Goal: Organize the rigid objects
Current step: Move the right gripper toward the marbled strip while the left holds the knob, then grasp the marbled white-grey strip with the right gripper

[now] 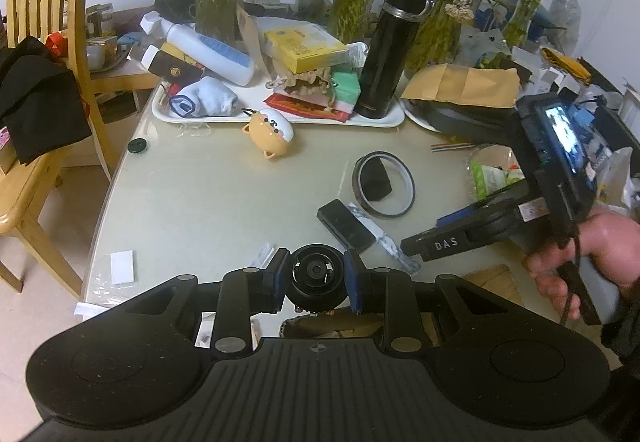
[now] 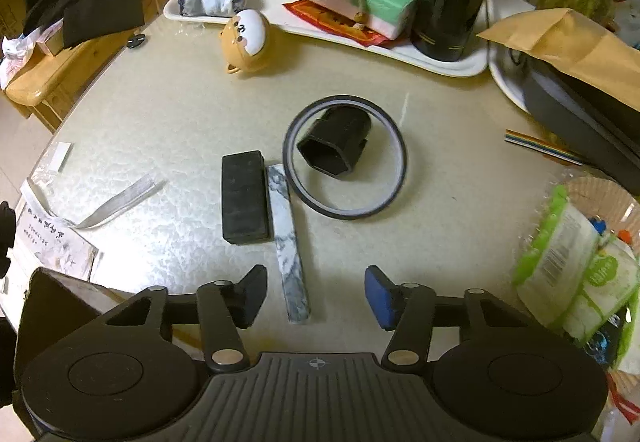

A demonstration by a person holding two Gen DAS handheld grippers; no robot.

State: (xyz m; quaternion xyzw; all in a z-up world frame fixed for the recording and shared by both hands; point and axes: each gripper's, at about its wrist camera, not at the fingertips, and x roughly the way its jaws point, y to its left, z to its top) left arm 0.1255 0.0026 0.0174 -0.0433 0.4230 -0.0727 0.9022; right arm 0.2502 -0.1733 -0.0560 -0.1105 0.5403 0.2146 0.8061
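Now, in the left wrist view, my left gripper (image 1: 317, 274) has its fingers clamped on a small round black part (image 1: 316, 276), held above the table (image 1: 192, 198); a slack grip would drop it onto the clutter below.

In the right wrist view, my right gripper (image 2: 316, 294) is half open, empty, straddling the near end of the marble bar (image 2: 287, 238). That bar touches the black block (image 2: 244, 198), so one finger could nudge the block or skid the bar away.

Left gripper (image 1: 317, 278) jaws clamp a round black part (image 1: 316, 276) above the table (image 1: 192, 194).
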